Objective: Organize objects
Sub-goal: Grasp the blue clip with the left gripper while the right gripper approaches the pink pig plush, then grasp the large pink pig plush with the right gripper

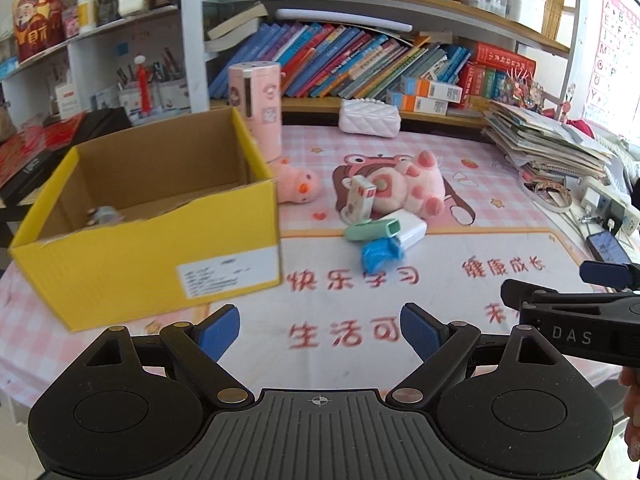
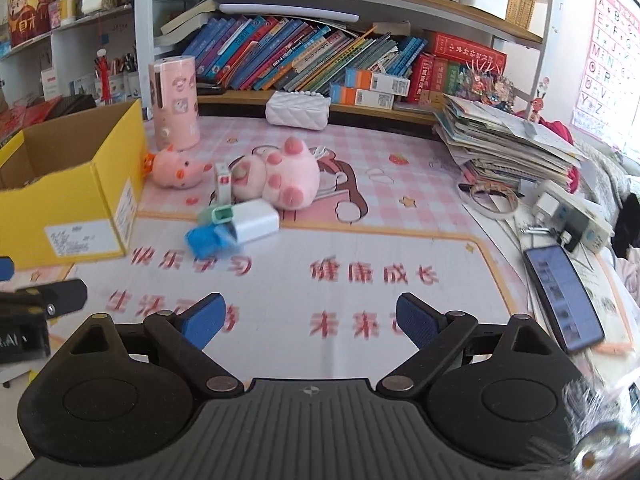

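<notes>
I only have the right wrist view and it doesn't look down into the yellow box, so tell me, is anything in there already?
Observer: Yes. The left wrist view shows a small greyish object on the floor of the yellow cardboard box, close to its front wall. It is too blurred to name.
Operator: And the left gripper, open or shut? I only catch its edge.
Observer: The left gripper is open, with nothing between its blue pads. It hovers over the desk mat, just right of the box's front corner.
</notes>
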The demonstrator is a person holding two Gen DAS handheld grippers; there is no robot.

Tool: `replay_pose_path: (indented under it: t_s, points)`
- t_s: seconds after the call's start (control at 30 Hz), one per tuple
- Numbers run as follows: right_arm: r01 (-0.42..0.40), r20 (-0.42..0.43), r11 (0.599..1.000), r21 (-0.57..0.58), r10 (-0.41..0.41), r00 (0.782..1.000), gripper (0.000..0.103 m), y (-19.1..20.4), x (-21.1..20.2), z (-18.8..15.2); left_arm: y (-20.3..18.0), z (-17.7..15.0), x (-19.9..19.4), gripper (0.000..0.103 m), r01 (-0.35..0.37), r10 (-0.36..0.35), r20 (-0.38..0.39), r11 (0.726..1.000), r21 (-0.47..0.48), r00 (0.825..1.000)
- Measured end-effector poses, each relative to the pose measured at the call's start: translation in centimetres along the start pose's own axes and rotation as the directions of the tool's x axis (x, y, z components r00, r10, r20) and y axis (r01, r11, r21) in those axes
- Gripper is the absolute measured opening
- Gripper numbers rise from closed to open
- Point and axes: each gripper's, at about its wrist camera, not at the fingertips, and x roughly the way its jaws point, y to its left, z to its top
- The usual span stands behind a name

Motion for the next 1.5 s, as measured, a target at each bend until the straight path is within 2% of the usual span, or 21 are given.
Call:
replay_pose_path:
  t_s: [0.03,0.13,0.2,0.3,0.37,0.43,0.57,0.77,0.97,1.0,1.07,1.23,1.5]
  points:
    - [-0.003,0.001,1.0,-0.001,0.003,1.0,0.09,-0.3,0.5,0.4,-0.2,0.2,0.4,0.089,0.003,-0.003,-0.001,1.0,-0.005,1.0]
    - [-0.024,-0.004,1.0,-0.009,0.023,1.0,0.078,-1.2,1.9,1.2,-1.2,0.9,1.6,0.087,-0.012,0.012,-0.018,1.0,-0.007,1.0]
    - [-0.041,-0.009,0.999,-0.012,0.041,0.999,0.074,-1.8,2.8,1.8,-1.8,1.2,2.4,0.085,-0.009,0.009,-0.027,1.0,-0.005,1.0]
    - [-0.062,-0.001,0.998,-0.013,0.062,0.998,0.074,-2.7,4.0,2.8,-2.6,1.8,3.6,0.077,0.009,-0.009,-0.028,1.0,-0.017,1.0]
    - [-0.076,0.009,0.997,-0.016,0.076,0.997,0.074,-3.2,4.7,3.5,-3.1,2.1,4.6,0.065,0.003,-0.004,-0.04,1.0,-0.02,0.999]
    - [-0.092,0.02,0.996,-0.021,0.093,0.995,0.074,-3.7,5.4,4.1,-3.6,2.4,5.7,0.061,0.0,-0.001,-0.058,1.0,-0.03,0.998]
    - [-0.123,0.038,0.992,-0.021,0.124,0.992,0.074,-4.8,6.5,5.2,-4.4,3.2,7.6,0.061,0.01,-0.014,-0.075,0.998,-0.059,0.997]
    - [-0.145,0.035,0.988,-0.043,0.147,0.989,0.075,-6.1,8.0,6.1,-5.2,4.3,10.7,0.061,-0.025,0.018,-0.091,0.997,-0.073,0.996]
    - [-0.163,0.029,0.985,-0.052,0.164,0.986,0.075,-7.1,9.2,6.5,-5.5,4.5,13.6,0.061,-0.043,0.03,-0.139,0.995,-0.093,0.99]
    - [-0.165,0.028,0.985,-0.053,0.167,0.986,0.075,-7.2,9.4,6.5,-5.5,4.5,14.0,0.059,-0.042,0.029,-0.142,0.995,-0.094,0.989]
    - [-0.171,0.027,0.984,-0.054,0.173,0.985,0.075,-7.4,9.7,6.6,-5.4,4.5,14.5,0.046,-0.032,0.017,-0.157,0.995,-0.098,0.987]
    - [-0.201,0.022,0.979,-0.046,0.202,0.979,0.081,-7.3,10.5,6.9,-5.3,4.5,14.0,0.038,-0.008,-0.01,-0.172,0.994,-0.106,0.985]
    - [-0.261,0.032,0.965,-0.033,0.262,0.965,0.096,-5.4,12.8,8.3,-3.3,3.5,10.5,0.037,-0.049,0.029,-0.16,0.991,-0.127,0.987]
